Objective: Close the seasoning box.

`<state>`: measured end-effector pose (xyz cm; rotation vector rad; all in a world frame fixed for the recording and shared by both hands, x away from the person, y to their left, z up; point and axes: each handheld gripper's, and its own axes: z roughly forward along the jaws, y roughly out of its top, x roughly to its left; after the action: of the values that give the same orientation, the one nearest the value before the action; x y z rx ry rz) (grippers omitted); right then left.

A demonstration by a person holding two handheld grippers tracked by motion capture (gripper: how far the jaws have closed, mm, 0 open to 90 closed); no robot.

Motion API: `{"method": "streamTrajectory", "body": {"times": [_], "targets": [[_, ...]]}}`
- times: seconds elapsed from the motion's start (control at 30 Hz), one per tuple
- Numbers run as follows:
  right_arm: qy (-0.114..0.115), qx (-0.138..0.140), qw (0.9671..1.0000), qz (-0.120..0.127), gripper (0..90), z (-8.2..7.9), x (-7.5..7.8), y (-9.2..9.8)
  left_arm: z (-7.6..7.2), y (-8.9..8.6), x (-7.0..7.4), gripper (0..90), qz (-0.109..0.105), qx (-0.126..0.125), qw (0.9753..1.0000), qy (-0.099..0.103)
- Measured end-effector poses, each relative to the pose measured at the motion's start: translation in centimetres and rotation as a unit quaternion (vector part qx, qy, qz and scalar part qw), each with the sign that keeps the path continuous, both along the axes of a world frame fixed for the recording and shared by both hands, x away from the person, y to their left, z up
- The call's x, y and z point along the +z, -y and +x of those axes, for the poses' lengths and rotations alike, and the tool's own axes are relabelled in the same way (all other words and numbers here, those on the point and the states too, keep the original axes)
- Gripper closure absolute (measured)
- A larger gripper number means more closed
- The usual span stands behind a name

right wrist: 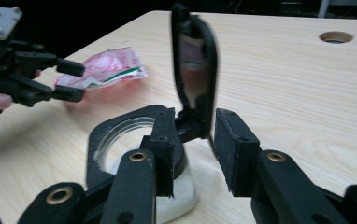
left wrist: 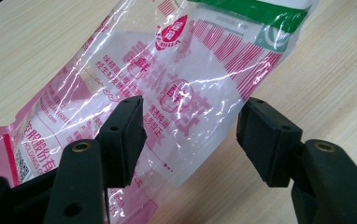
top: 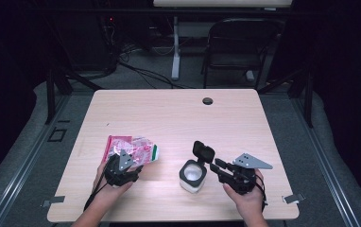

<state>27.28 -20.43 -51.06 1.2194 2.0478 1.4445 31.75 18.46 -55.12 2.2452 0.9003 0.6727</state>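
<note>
The left gripper (left wrist: 190, 135) is wide open, with nothing in it. The plastic bag (left wrist: 167, 79) lies flat on the worktop (left wrist: 36, 42) right in front of it, partly between its jaws. The bag looks thin, light, soft and slippery, so pinching one edge seems best. The right gripper (right wrist: 193, 151) is partly open around the hinge of the lid (right wrist: 193, 70), but I cannot tell if it squeezes it. The lid stands up on a small jar (right wrist: 120, 140) just below

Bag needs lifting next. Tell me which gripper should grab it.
Left. The left gripper hangs right over the bag with its jaws open astride it. The right gripper sits at the lid hinge of the container.
</note>
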Motion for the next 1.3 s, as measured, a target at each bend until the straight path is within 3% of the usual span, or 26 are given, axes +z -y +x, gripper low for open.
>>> {"method": "streamTrajectory", "body": {"times": [0.17,0.77,1.03,1.3], "targets": [[-0.006,-0.007,0.9999,0.005,65.4,0.6,-0.3,0.3,-0.2,-0.3,0.1,41.5,0.002,0.004,1.0,0.004],[-0.01,0.008,0.9999,-0.003,63.7,2.9,-0.6,-1.1,-2.0,-2.7,0.4,41.6,-0.005,0.037,0.9992,0.013],[-0.012,0.015,0.9998,-0.004,67.5,3.6,-0.6,-1.7,-2.5,-3.5,0.4,41.5,-0.008,0.052,0.9985,0.014],[-0.012,0.021,0.9996,-0.018,74.4,3.6,-0.7,-1.9,-2.4,-3.5,0.4,41.5,-0.008,0.052,0.9986,0.011]]}}
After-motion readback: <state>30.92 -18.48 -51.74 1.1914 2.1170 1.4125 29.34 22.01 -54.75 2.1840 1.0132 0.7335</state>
